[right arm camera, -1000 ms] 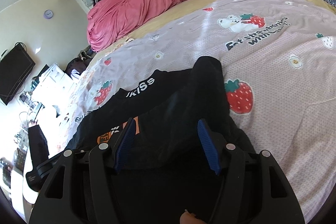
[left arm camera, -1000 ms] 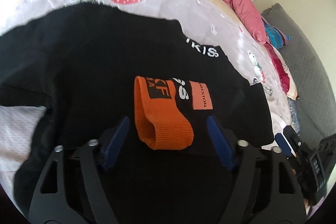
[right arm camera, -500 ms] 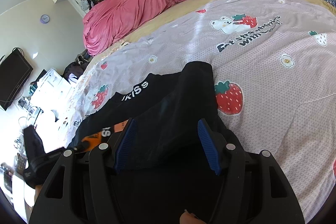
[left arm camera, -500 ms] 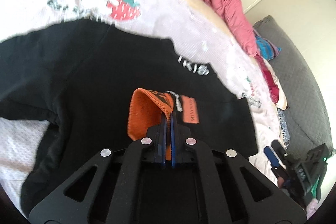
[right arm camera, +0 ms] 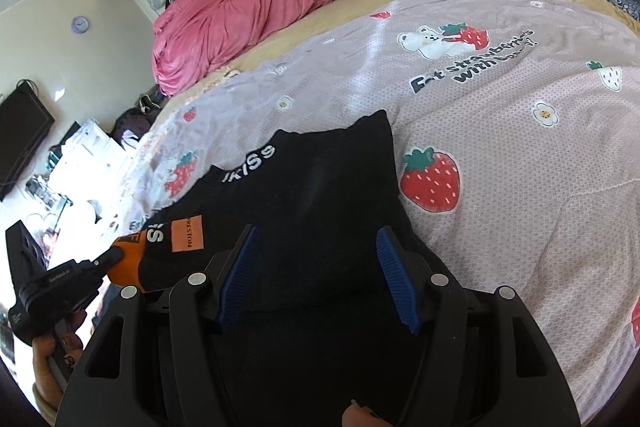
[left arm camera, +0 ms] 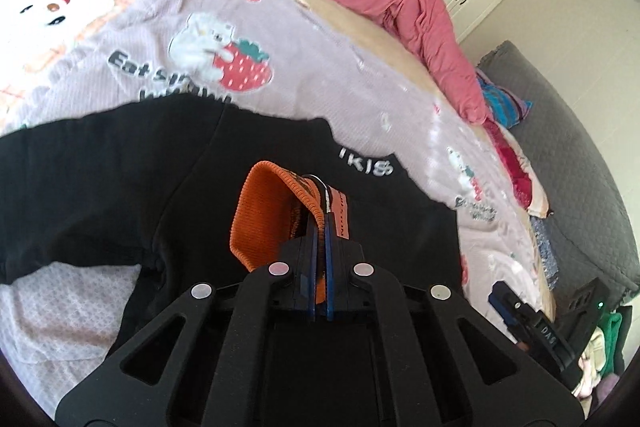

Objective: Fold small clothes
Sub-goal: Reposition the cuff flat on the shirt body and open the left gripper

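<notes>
Clamping orange ribbed cuff [left arm camera: 266, 215] now in left gripper [left arm camera: 320, 227], sleeve end lifted off black sweatshirt [left arm camera: 120, 179]. Right gripper [right arm camera: 318, 267] unchanged, half-open over black fabric, gripping nothing. Looks ready for folding sleeve inward.

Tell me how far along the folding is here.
Early. Done: the black sweatshirt lies spread on the bedspread. In hand: the left gripper is shut on the orange cuff, lifting it. The right gripper is open over black fabric. Left: both sleeve folds and the body fold.
</notes>
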The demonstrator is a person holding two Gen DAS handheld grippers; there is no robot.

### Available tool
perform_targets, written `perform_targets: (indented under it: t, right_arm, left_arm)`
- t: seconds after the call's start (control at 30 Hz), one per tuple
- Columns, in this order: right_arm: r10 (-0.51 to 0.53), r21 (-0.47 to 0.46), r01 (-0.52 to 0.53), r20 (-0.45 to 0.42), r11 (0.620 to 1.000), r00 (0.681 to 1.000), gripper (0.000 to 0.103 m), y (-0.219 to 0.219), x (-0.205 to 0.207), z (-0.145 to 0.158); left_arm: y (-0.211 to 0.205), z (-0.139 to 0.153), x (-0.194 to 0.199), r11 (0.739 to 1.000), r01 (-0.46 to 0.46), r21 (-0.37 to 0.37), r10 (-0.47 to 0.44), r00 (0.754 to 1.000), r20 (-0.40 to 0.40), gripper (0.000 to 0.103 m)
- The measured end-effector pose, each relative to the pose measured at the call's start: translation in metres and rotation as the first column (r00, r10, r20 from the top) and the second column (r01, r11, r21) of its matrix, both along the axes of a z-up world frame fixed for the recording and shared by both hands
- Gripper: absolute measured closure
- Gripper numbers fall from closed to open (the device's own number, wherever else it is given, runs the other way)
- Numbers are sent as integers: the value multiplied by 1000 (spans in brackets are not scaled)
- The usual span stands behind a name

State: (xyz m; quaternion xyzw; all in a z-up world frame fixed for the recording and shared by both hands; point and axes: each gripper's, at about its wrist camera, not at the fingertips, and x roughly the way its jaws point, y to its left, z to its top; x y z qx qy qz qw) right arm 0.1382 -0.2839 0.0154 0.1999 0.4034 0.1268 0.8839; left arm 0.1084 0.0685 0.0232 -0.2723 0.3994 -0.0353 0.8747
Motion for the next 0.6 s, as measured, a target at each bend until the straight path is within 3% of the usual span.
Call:
perform_targets:
  t: [0.33, 0.6]
  right_arm:
    - [13, -60, -13, 1, 998, 1000, 43, 9, 1, -6]
    - [67, -116, -66, 9, 991, 998, 43, 30, 5, -6]
  left_arm:
    - [14, 6, -11, 994, -53, 96, 52, 999, 6, 103]
    - [-7, 2, -2, 992, 19, 123, -18, 1000, -10, 103]
